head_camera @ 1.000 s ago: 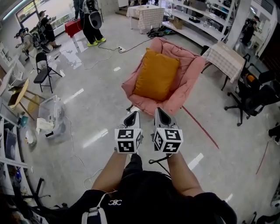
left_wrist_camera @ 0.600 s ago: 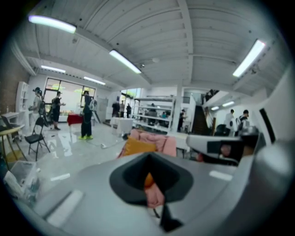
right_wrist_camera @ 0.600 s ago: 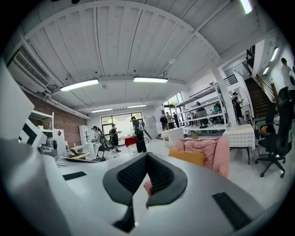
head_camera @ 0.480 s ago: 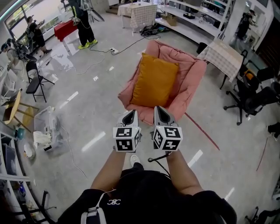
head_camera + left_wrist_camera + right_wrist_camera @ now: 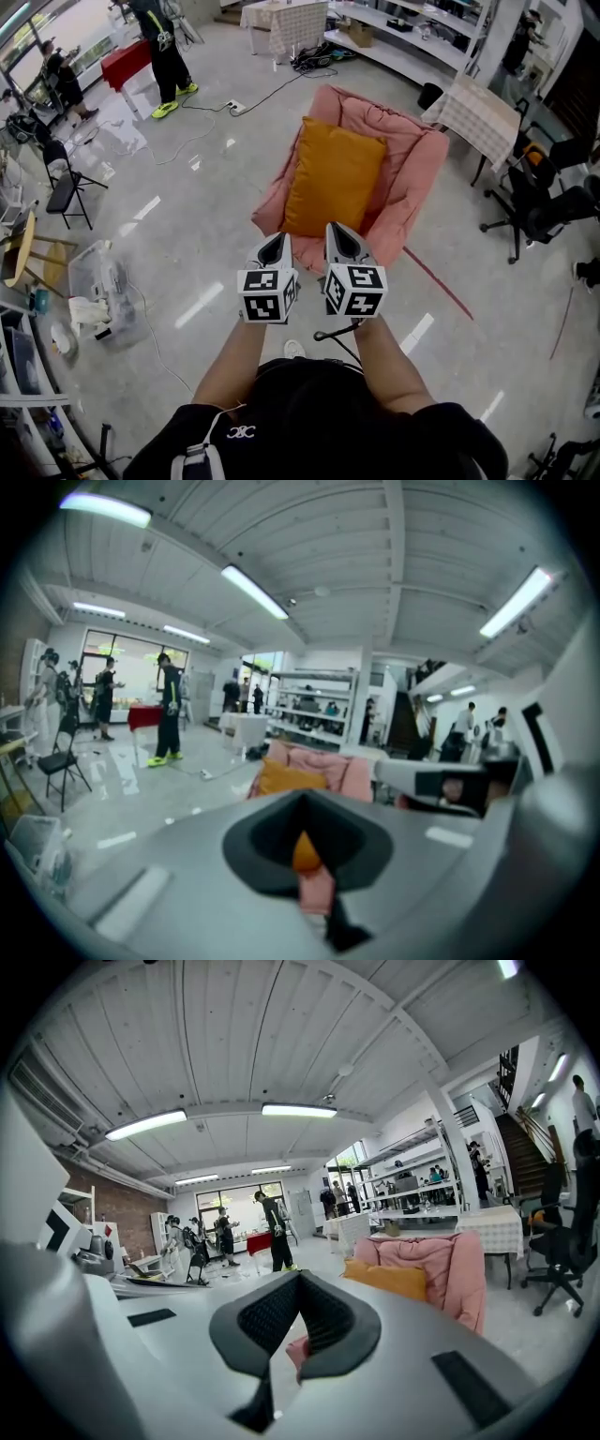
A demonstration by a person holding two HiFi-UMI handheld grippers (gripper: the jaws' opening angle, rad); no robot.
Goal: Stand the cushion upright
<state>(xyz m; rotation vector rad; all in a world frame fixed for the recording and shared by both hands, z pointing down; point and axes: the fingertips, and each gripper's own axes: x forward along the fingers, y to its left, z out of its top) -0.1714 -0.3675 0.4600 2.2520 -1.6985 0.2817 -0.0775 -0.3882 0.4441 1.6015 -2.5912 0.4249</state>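
Cushion (image 5: 333, 178), orange and square, is the target of the task; reading runs from the operator outward. Nearest are the person's two forearms (image 5: 239, 361), held parallel and close together, probably so that both tools reach the target as a pair. Each forearm carries a gripper whose marker cube (image 5: 267, 295) faces the head camera. The left gripper (image 5: 276, 239) and the right gripper (image 5: 336, 230) both have their jaws brought together with nothing between them, which fits an approach with no grasp yet begun. Both tips point at the front edge of the pink padded chair (image 5: 422, 159), near it but apart from the cushion. The cushion lies reclined in the chair's hollow, leaning back against the padding, not upright, so the task appears to be at its start. The jaws would likely need to open before taking an edge. Beyond the chair stand a table with a checked cloth (image 5: 480, 117), shelving (image 5: 403, 56) and a standing person (image 5: 164, 56) on the glossy floor (image 5: 187, 216).
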